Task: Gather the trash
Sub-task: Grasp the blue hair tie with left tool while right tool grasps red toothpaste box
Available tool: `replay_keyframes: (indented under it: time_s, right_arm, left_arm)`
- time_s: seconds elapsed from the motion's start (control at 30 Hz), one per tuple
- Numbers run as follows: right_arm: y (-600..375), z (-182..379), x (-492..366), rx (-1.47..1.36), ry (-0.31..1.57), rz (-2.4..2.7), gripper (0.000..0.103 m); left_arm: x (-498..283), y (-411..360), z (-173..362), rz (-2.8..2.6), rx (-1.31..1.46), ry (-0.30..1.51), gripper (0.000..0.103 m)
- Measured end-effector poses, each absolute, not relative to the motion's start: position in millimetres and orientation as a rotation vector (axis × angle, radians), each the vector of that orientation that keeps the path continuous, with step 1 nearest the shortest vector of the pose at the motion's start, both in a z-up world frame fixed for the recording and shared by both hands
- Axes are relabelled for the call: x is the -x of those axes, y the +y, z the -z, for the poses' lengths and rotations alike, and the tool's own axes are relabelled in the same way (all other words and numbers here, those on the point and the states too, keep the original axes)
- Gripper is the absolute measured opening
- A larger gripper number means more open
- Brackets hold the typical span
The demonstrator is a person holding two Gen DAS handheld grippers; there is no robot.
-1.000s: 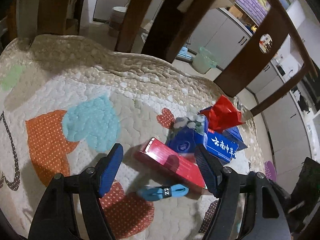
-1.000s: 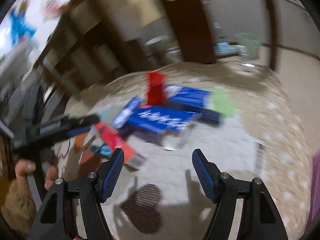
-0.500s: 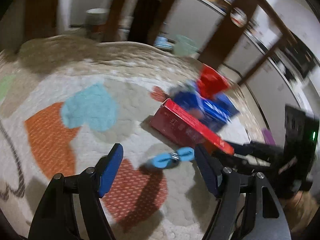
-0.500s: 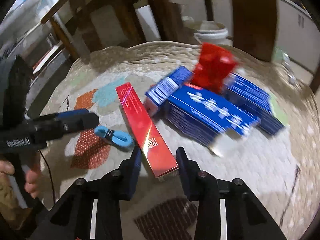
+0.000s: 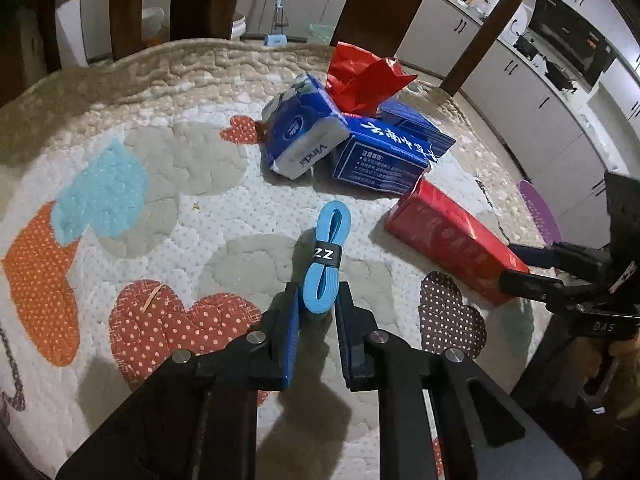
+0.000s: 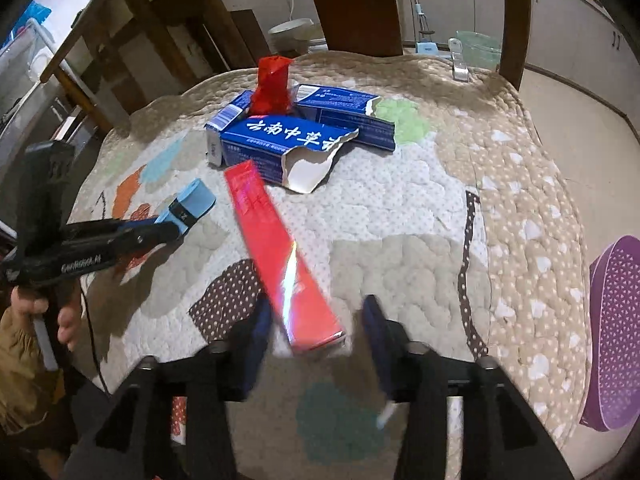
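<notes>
My left gripper (image 5: 317, 307) is shut on the near end of a light blue folded band (image 5: 325, 256) with a black "ZZ" sleeve, seen also in the right wrist view (image 6: 191, 204). My right gripper (image 6: 316, 338) has its blurred fingers open on either side of the near end of a long red box (image 6: 280, 256), with gaps on both sides. That red box (image 5: 452, 240) lies on the quilted cover. Behind it sit torn blue boxes (image 6: 280, 140), a blue Vinda tissue pack (image 5: 304, 136) and red crumpled wrapping (image 5: 364, 76).
The quilted patchwork cover (image 5: 160, 184) spans the surface, with wooden chair backs (image 6: 352, 4) behind it. A purple slipper (image 6: 616, 332) lies at the right edge. A green bin (image 6: 478, 50) stands on the floor beyond.
My left gripper has closed on the blue band. My right gripper has moved over the red box's near end and its fingers have spread wider.
</notes>
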State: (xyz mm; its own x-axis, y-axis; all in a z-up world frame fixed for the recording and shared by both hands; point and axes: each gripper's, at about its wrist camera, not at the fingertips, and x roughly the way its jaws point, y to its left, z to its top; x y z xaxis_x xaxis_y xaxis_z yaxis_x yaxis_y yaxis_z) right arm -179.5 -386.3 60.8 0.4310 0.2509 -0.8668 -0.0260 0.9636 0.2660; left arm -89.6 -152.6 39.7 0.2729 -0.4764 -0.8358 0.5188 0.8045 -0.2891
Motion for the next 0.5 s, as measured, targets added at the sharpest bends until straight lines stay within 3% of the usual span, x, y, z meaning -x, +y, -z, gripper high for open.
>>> replay_keyframes:
  time_s: [0.13, 0.17, 0.43, 0.5]
  right_arm:
    - [-371, -63, 165, -0.157, 1.097, -0.173, 0.063]
    - [-365, -64, 160, -0.136, 1.095, -0.177, 0.063]
    - [-345, -53, 146, -0.069, 1.112, -0.173, 0.063]
    - [-343, -52, 146, -0.065, 1.112, -0.174, 0.057]
  left_arm:
    - [96, -156, -51, 0.653, -0.067, 1.048, 0.057]
    - [97, -157, -54, 0.648, -0.072, 1.026, 0.060]
    - [89, -175, -45, 0.608, -0.130, 1.038, 0.060]
    - [89, -180, -39, 0.584, -0.132, 1.055, 0.044]
